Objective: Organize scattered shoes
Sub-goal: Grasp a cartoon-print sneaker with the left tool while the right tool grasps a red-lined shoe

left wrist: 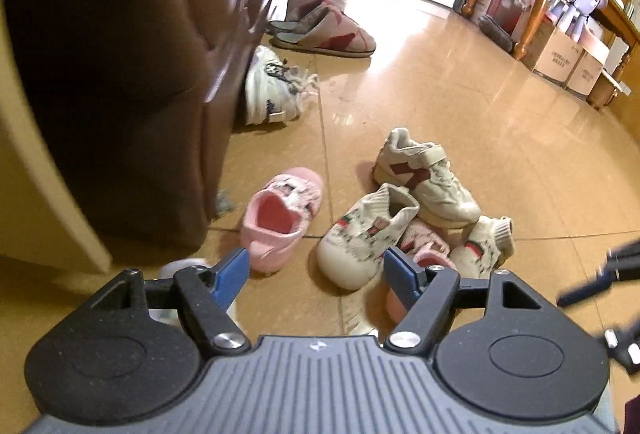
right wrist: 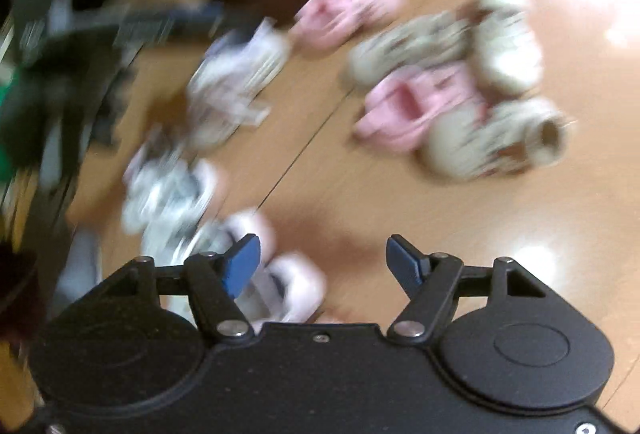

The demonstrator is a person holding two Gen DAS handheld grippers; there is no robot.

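Both our grippers, left (left wrist: pixel 316 270) and right (right wrist: pixel 322 261), are hanging spread wide, gripping nothing. Beyond our left one's tips, a cream knit shoe (left wrist: pixel 362 240) is lying between them, a pink shoe (left wrist: pixel 280 218) just left.

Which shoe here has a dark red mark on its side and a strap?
The cream strap sneaker, farthest back in the pile behind the patterned cream sock shoe; the pink shoe has neither.
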